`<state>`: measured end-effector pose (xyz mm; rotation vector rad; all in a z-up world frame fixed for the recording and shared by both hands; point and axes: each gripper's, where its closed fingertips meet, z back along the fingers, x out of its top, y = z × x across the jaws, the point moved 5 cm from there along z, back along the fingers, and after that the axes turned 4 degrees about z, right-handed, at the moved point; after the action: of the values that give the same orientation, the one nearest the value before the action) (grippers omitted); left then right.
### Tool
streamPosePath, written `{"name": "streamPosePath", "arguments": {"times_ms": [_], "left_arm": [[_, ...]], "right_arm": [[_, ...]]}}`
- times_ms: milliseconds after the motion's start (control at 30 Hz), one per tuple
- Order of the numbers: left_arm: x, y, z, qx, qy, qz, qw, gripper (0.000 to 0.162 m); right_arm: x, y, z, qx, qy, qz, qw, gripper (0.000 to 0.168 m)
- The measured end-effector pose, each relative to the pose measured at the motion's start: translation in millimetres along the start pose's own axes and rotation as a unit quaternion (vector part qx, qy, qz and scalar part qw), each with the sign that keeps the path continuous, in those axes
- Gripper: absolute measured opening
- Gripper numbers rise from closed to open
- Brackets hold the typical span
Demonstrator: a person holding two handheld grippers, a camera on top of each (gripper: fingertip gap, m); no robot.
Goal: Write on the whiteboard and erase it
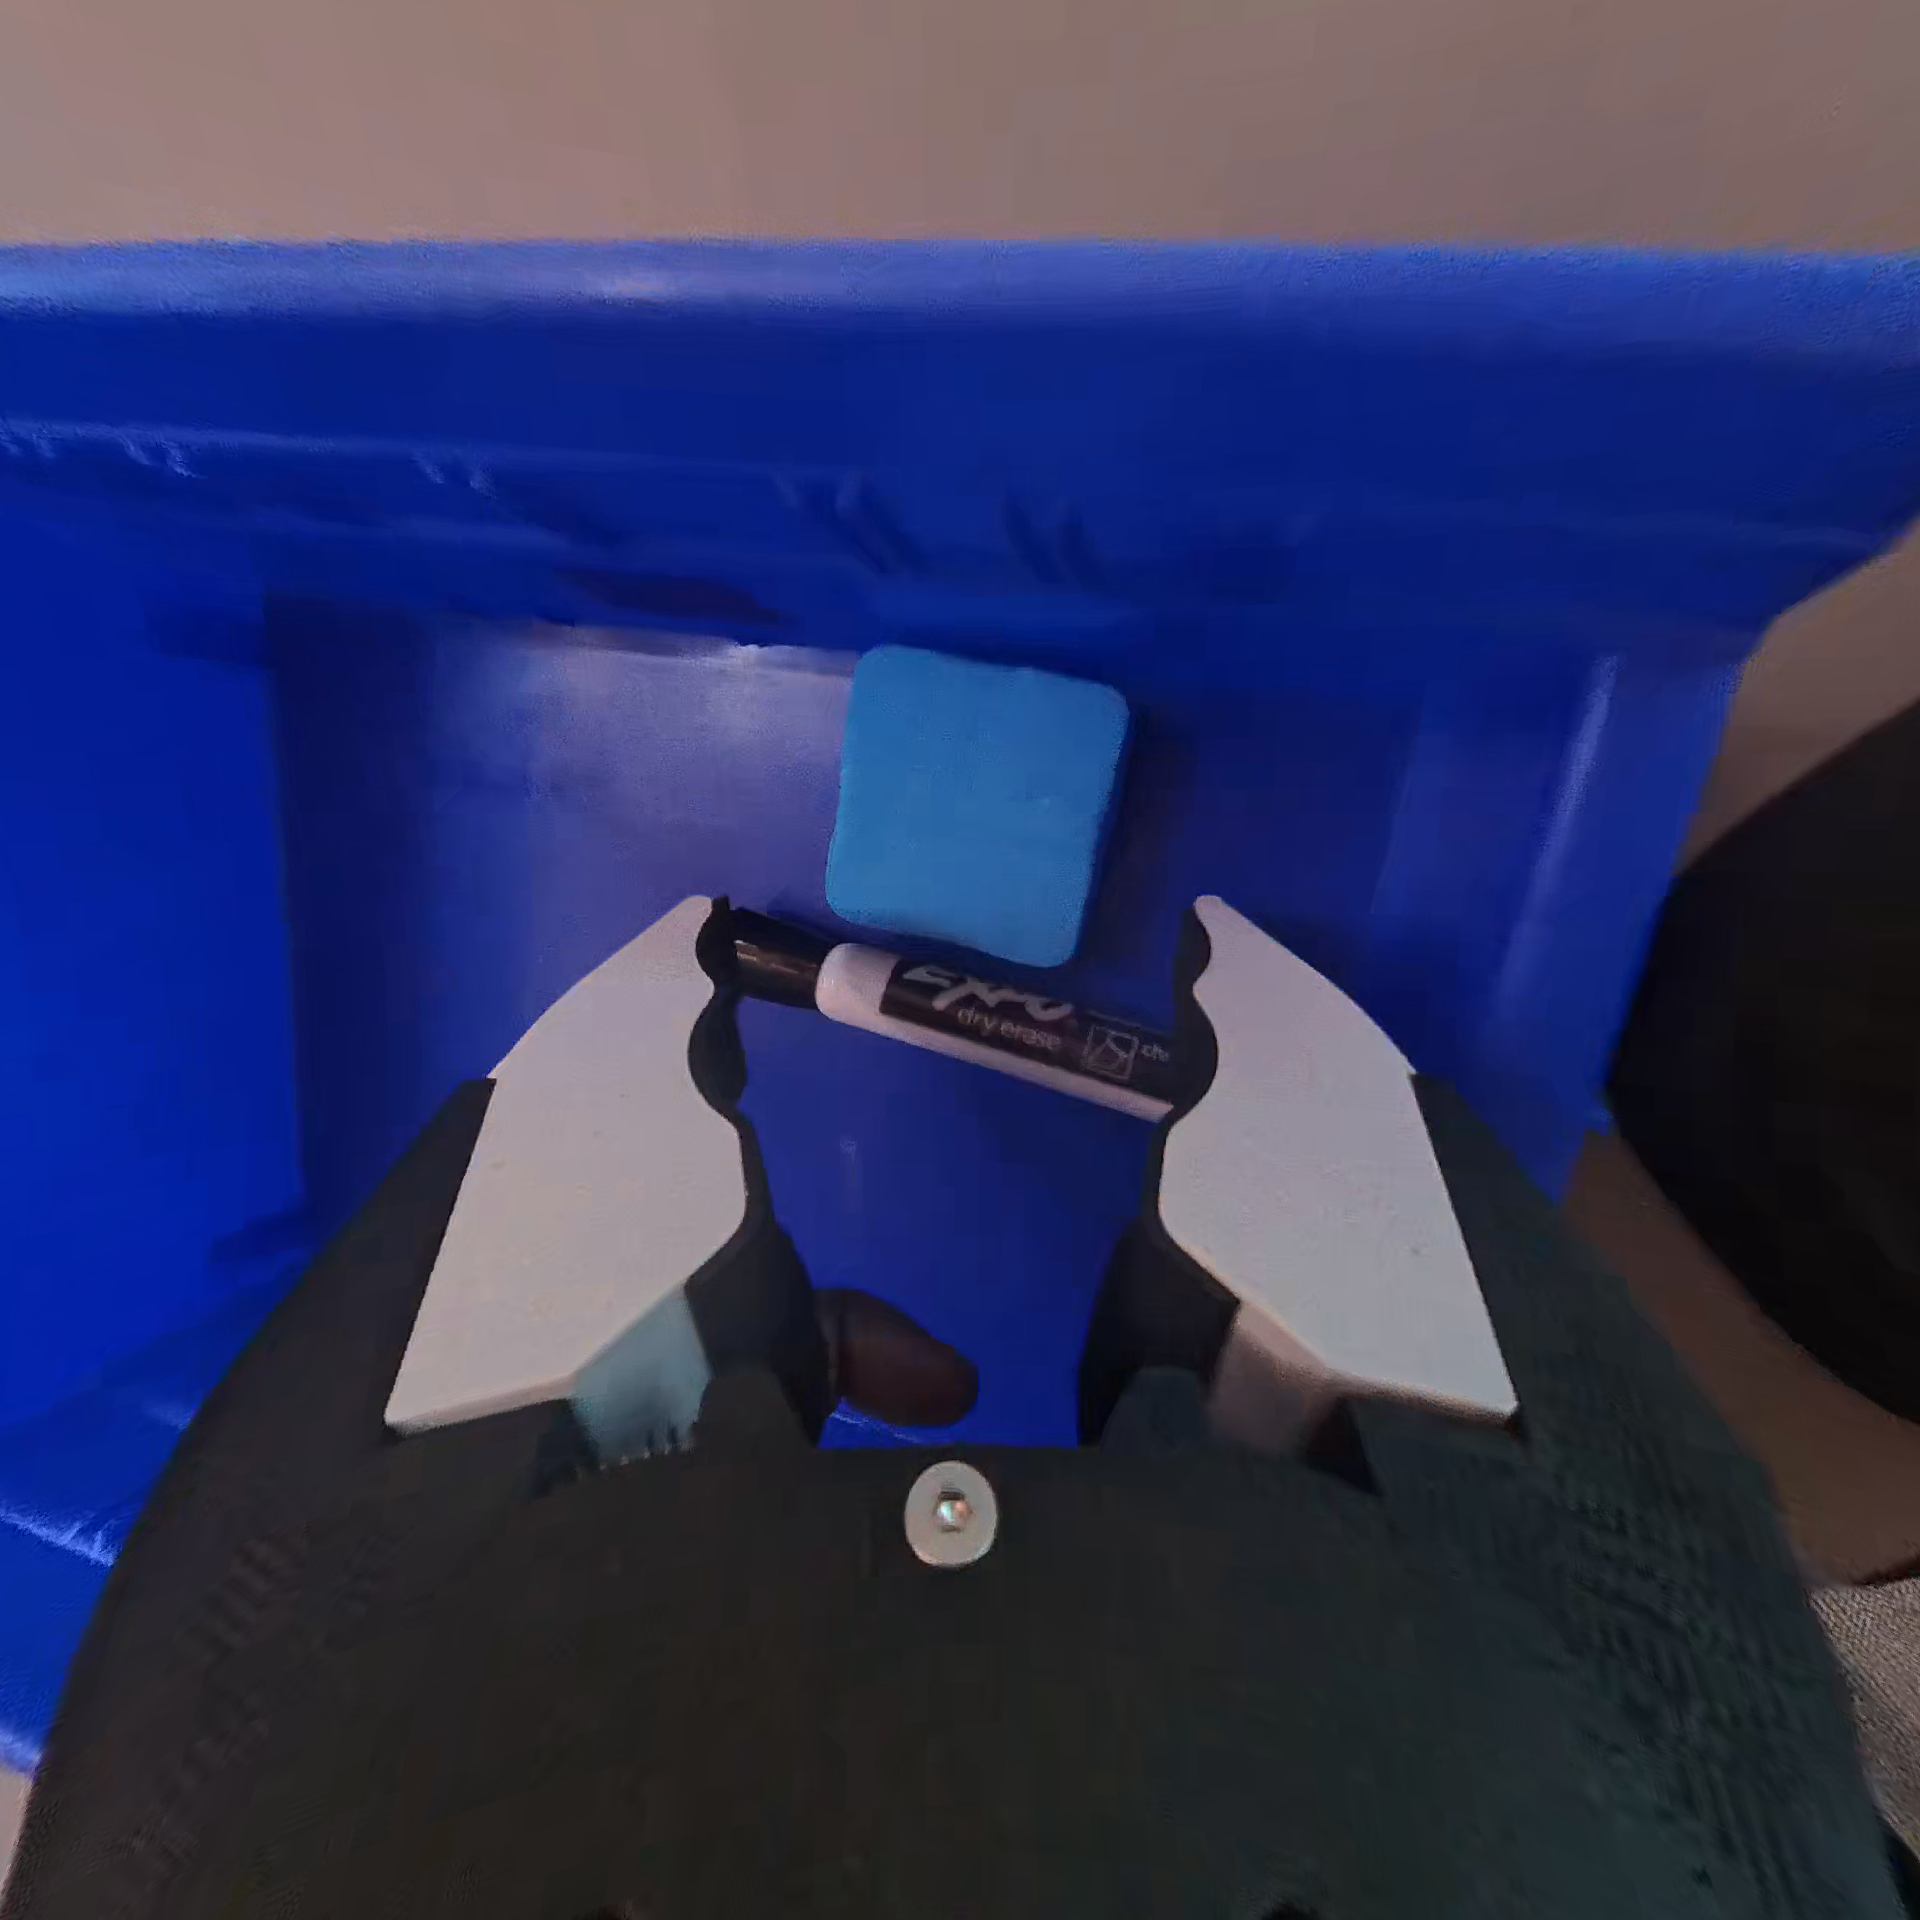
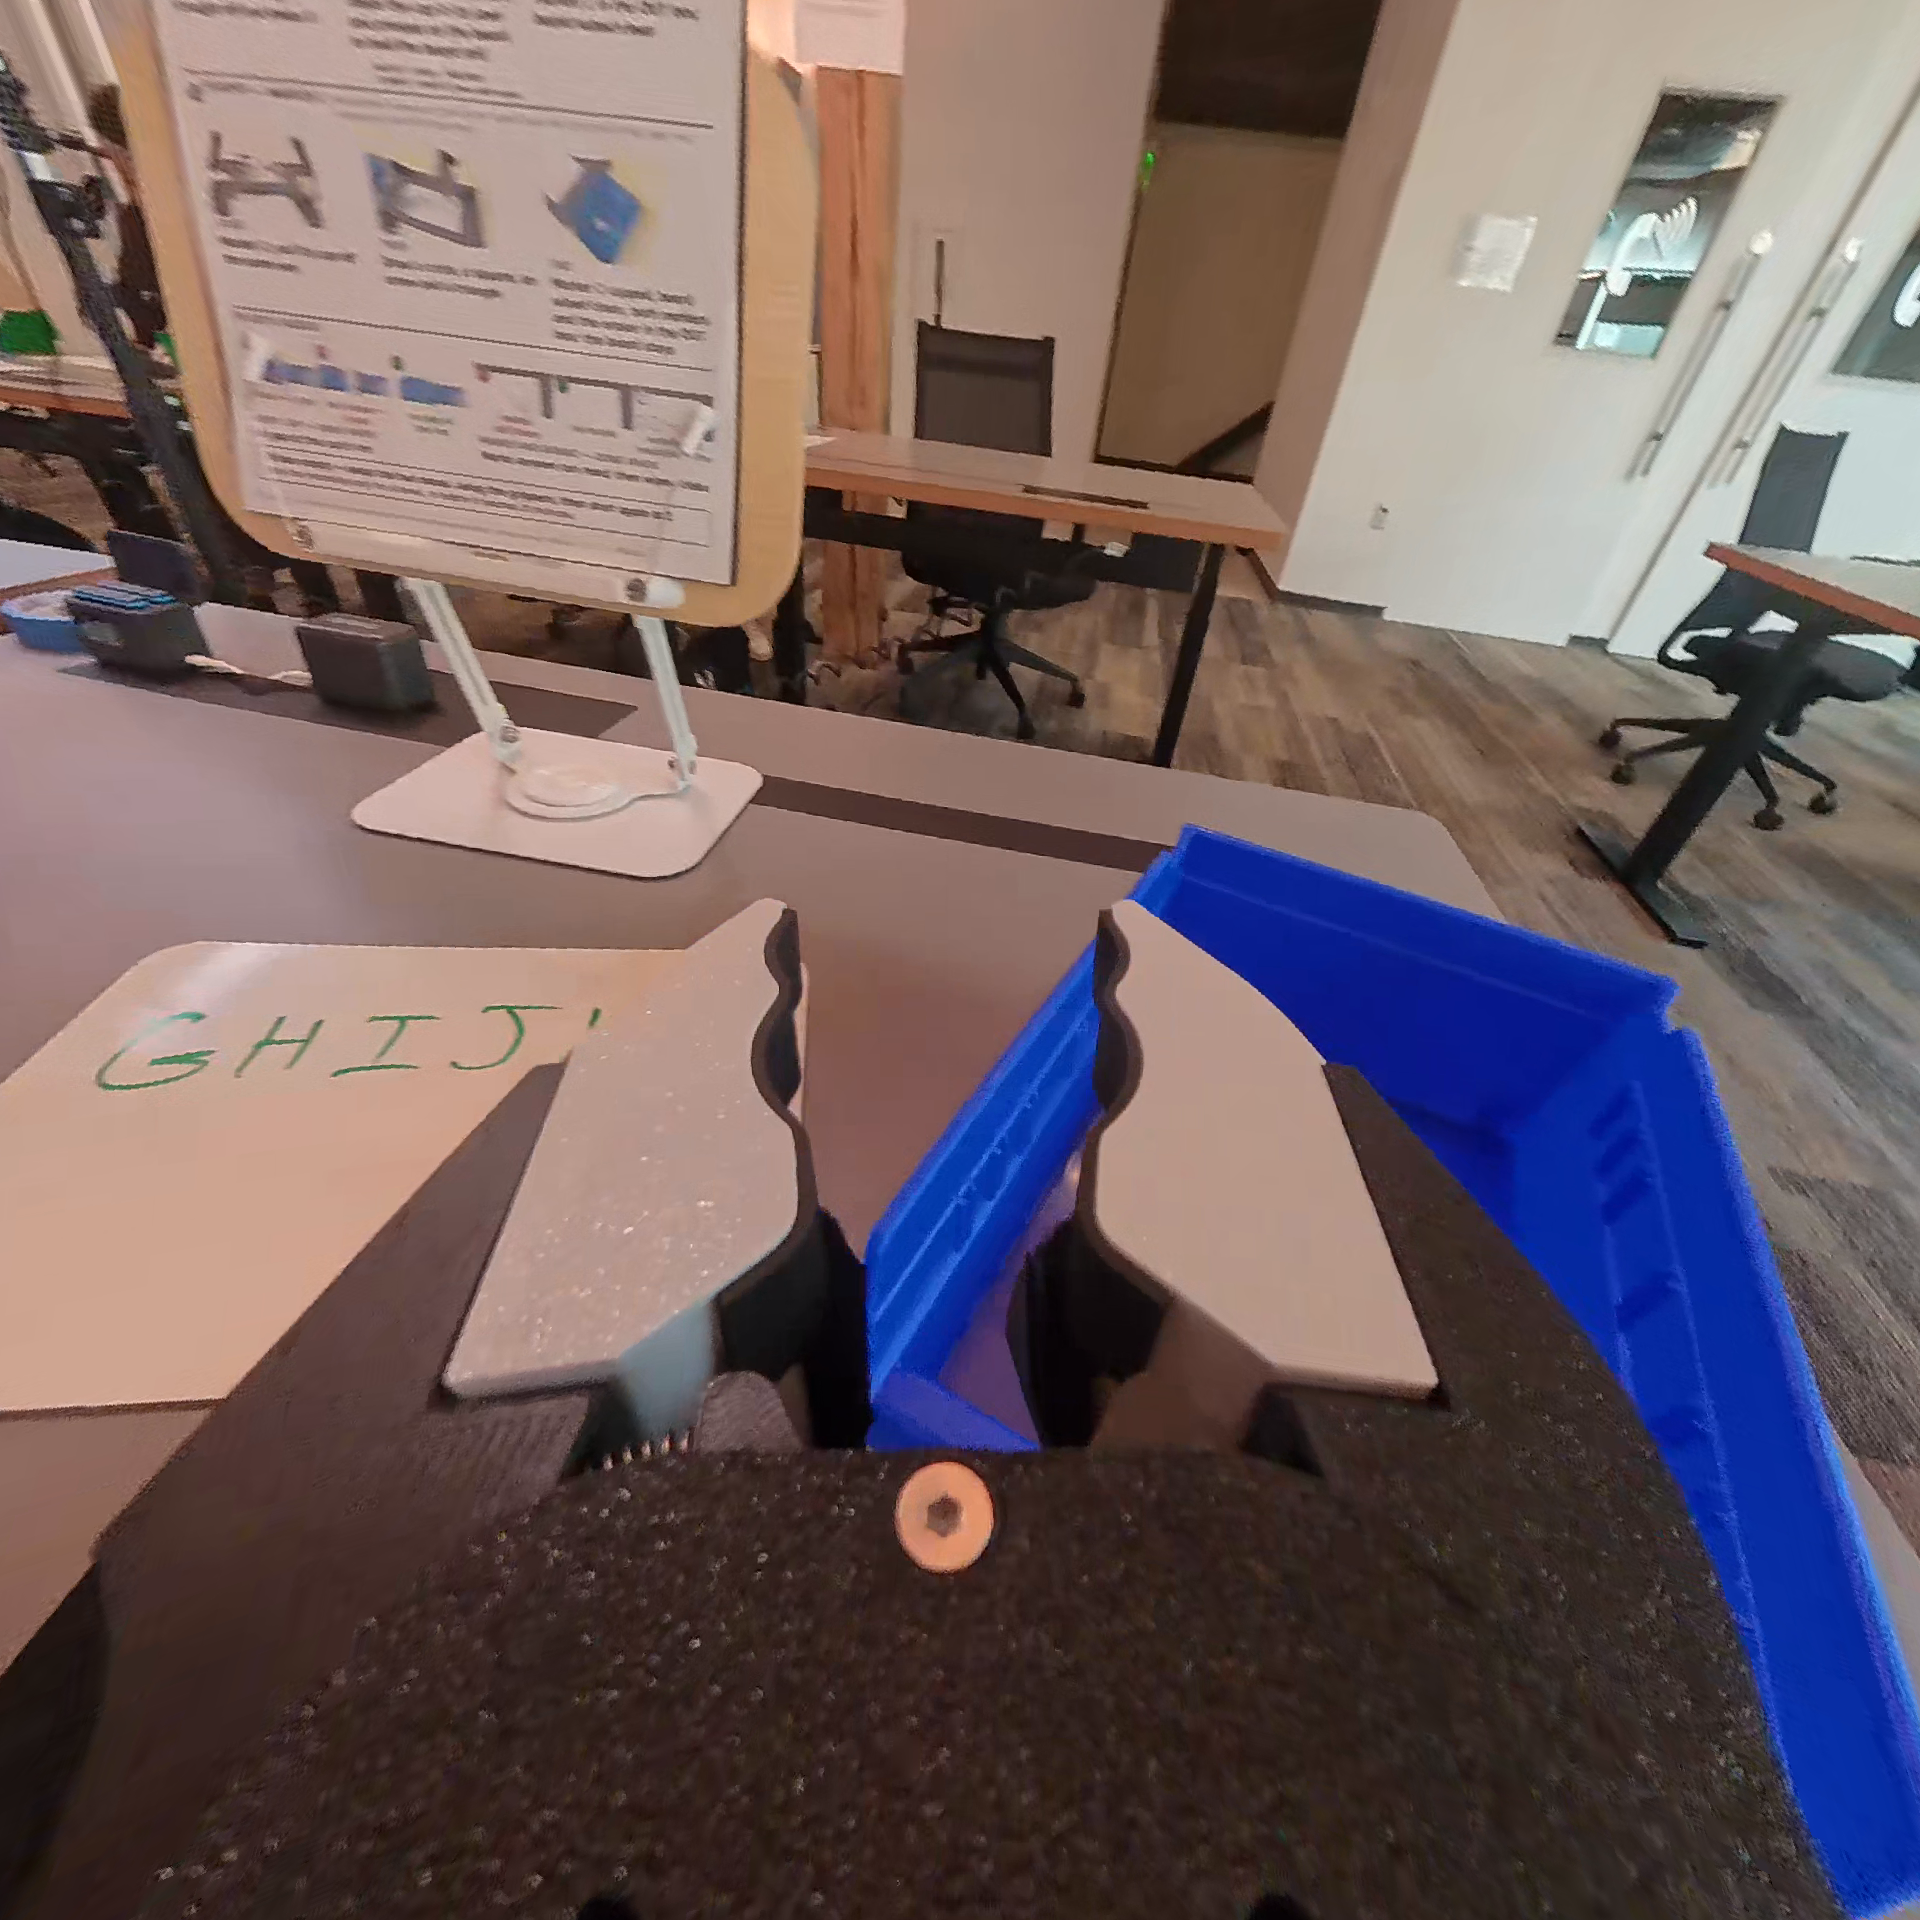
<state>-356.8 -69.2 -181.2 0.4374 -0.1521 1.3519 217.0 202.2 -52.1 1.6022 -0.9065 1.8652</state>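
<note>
In the left wrist view I look down into a blue bin (image 1: pixel 520 416). A light blue square eraser (image 1: pixel 977 800) lies on its floor. A black dry-erase marker (image 1: pixel 997 1023) lies just in front of the eraser. My left gripper (image 1: pixel 951 925) is open, with its fingertips on either side of the marker's two ends. In the right wrist view my right gripper (image 2: pixel 948 925) is open and empty above the table, at the left wall of the same bin (image 2: pixel 1558 1091). The whiteboard (image 2: pixel 260 1195) lies flat to its left and has green writing on it.
A board with a printed sheet (image 2: pixel 468 260) stands on a white base (image 2: pixel 561 800) behind the whiteboard. Small dark devices (image 2: pixel 364 660) sit at the back left. The table edge (image 2: pixel 1455 842) runs just beyond the bin. Desks and office chairs (image 2: pixel 987 592) stand farther off. The left gripper's tips are roughly 65 centimetres from the right gripper's.
</note>
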Motion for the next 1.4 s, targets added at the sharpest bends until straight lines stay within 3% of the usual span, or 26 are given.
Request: {"name": "streamPosePath", "arguments": {"times_ms": [167, 233, 300, 433, 533, 600, 700, 833, 1033, 1100, 1133, 1200, 1267, 1300, 1400], "left_arm": [[3, 1, -19, -0.013, 0.019, 0.030, 0.999, 0.081], [4, 2, -20, -0.018, 0.017, 0.039, 0.999, 0.054], [2, 4, -17, -0.013, 0.021, 0.040, 0.999, 0.053], [15, 11, 24, 0.075, -0.054, 0.038, 0.995, 0.052], [47, -2, 74, 0.122, -0.158, -0.008, 0.980, 0.052], [80, -32, 96, 0.095, -0.227, -0.054, 0.968, 0.052], [125, -102, 95, -0.003, -0.278, -0.156, 0.948, 0.052], [157, -172, 62, -0.065, -0.261, -0.264, 0.926, 0.052], [179, -212, 36, -0.113, -0.252, -0.331, 0.902, 0.052], [183, -218, 32, -0.134, -0.252, -0.338, 0.897, 0.052], [182, -221, 29, -0.150, -0.247, -0.344, 0.893, 0.052], [184, -219, 24, -0.161, -0.252, -0.342, 0.891, 0.053], [189, -209, 22, -0.196, -0.278, -0.289, 0.895, 0.053], [190, -202, 23, -0.231, -0.290, -0.255, 0.893, 0.053], [181, -183, 9, -0.309, -0.271, -0.190, 0.892, 0.052]], "right_arm": [[3, 9, 1, 0.014, -0.005, 0.012, 1.000, 0.052], [3, 16, -1, 0.025, -0.008, 0.012, 1.000, 0.052], [3, 26, -4, 0.044, -0.009, 0.011, 0.999, 0.051], [2, 61, -13, 0.117, 0.010, 0.038, 0.992, 0.049], [11, 108, -19, 0.229, -0.006, 0.074, 0.971, 0.048], [18, 146, -23, 0.305, -0.019, 0.110, 0.946, 0.048], [19, 199, -30, 0.391, -0.025, 0.170, 0.904, 0.052], [12, 242, -44, 0.455, -0.009, 0.201, 0.867, 0.060], [-7, 265, -64, 0.494, 0.062, 0.251, 0.830, 0.064], [-18, 268, -71, 0.496, 0.090, 0.277, 0.818, 0.064], [-22, 268, -73, 0.494, 0.098, 0.288, 0.814, 0.050], [-29, 266, -76, 0.498, 0.114, 0.295, 0.808, 0.043], [-36, 263, -79, 0.500, 0.106, 0.279, 0.813, 0.013], [-40, 262, -81, 0.504, 0.100, 0.255, 0.819, 0.007], [-62, 261, -84, 0.525, 0.139, 0.210, 0.813, 0.022]]}}
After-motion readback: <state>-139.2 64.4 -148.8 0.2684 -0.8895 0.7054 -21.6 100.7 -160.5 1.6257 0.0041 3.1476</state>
